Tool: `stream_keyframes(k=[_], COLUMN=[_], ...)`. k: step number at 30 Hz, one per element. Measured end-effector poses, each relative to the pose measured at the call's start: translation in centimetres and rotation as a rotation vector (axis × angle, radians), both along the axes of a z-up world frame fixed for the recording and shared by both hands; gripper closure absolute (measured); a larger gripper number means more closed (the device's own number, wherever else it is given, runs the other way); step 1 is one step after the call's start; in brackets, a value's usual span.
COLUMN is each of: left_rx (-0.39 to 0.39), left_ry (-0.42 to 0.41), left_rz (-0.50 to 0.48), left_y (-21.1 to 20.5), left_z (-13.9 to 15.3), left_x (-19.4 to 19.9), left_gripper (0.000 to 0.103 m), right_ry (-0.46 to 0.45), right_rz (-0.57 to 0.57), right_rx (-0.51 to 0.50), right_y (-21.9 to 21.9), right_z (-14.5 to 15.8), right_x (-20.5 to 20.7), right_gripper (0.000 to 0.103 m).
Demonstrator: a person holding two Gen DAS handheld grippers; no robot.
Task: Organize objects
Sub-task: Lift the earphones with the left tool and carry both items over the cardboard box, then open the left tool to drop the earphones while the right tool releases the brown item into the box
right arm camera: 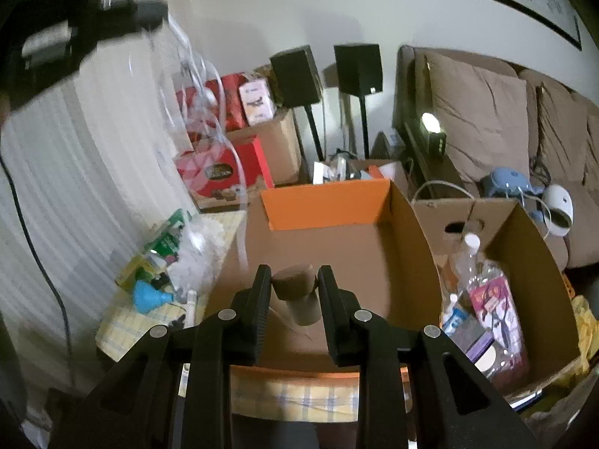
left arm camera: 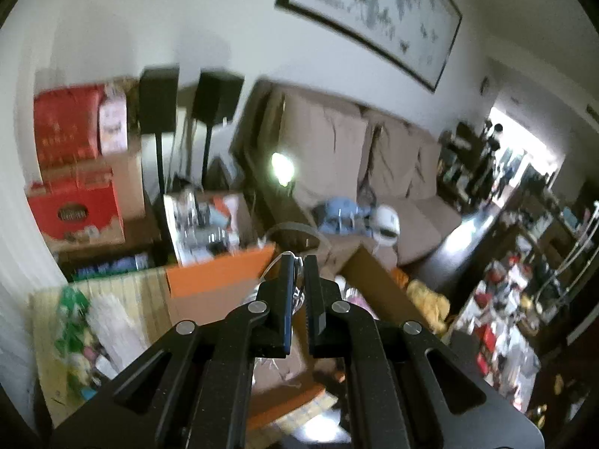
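Observation:
My right gripper point(right arm camera: 293, 275) is shut on a brown cork-like stopper point(right arm camera: 294, 286), held over an open cardboard box point(right arm camera: 374, 254) with an orange flap point(right arm camera: 322, 205). My left gripper point(left arm camera: 298, 262) is shut on a clear flexible tube point(left arm camera: 275, 262) whose thin end shows between the tips. From the right wrist view the left gripper point(right arm camera: 149, 15) is up at the top left, blurred. The clear tube point(right arm camera: 209, 112) hangs from it in loops down toward the box's left wall. The same box with its orange flap point(left arm camera: 221, 273) lies below the left gripper.
A second cardboard box point(right arm camera: 531, 262) on the right holds a plastic bottle point(right arm camera: 470, 258) and packets. Left of the box, a blue funnel point(right arm camera: 148, 297) and bags lie on a checked cloth point(right arm camera: 123, 329). Red boxes point(right arm camera: 228, 172), two speakers on stands and a sofa point(right arm camera: 483, 112) stand behind.

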State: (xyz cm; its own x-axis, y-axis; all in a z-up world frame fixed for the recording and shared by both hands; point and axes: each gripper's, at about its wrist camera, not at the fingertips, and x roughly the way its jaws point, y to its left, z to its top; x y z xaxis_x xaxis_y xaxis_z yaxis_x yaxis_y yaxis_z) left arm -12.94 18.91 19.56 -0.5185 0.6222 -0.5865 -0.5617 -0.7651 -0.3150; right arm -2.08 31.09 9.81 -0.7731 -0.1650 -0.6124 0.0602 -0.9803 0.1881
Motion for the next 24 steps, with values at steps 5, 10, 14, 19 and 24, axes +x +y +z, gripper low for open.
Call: stream_keyframes(k=[5, 10, 14, 19, 24], left_rx=[-0.062, -0.113, -0.137, -0.159, -0.146], left_ry=[-0.094, -0.157, -0.195, -0.185, -0.172], left_rz=[-0.025, -0.032, -0.027, -0.006, 0.029], left_y=[1.6, 2.4, 2.3, 1.3, -0.3], left_z=[-6.3, -11.4, -14.2, -16.0, -17.1], left_x=[0.3, 0.9, 1.3, 2.2, 3.0], left_gripper=[0.101, 0.101, 0.1, 0.076, 0.04], right_ry=[-0.034, -0.061, -0.085, -0.124, -0.166], right_rz=[-0.023, -0.04, -0.051, -0.081, -0.111], right_rx=[-0.014, -0.02, -0.02, -0.016, -0.045], right_y=[0.9, 1.7, 2.2, 3.2, 4.7], right_z=[-1.7, -3.0, -4.0, -6.0, -8.2], right_x=[-0.2, -0.4, -0.8, -1.6, -2.3], right_gripper=[0.078, 0.078, 0.078, 0.078, 0.078])
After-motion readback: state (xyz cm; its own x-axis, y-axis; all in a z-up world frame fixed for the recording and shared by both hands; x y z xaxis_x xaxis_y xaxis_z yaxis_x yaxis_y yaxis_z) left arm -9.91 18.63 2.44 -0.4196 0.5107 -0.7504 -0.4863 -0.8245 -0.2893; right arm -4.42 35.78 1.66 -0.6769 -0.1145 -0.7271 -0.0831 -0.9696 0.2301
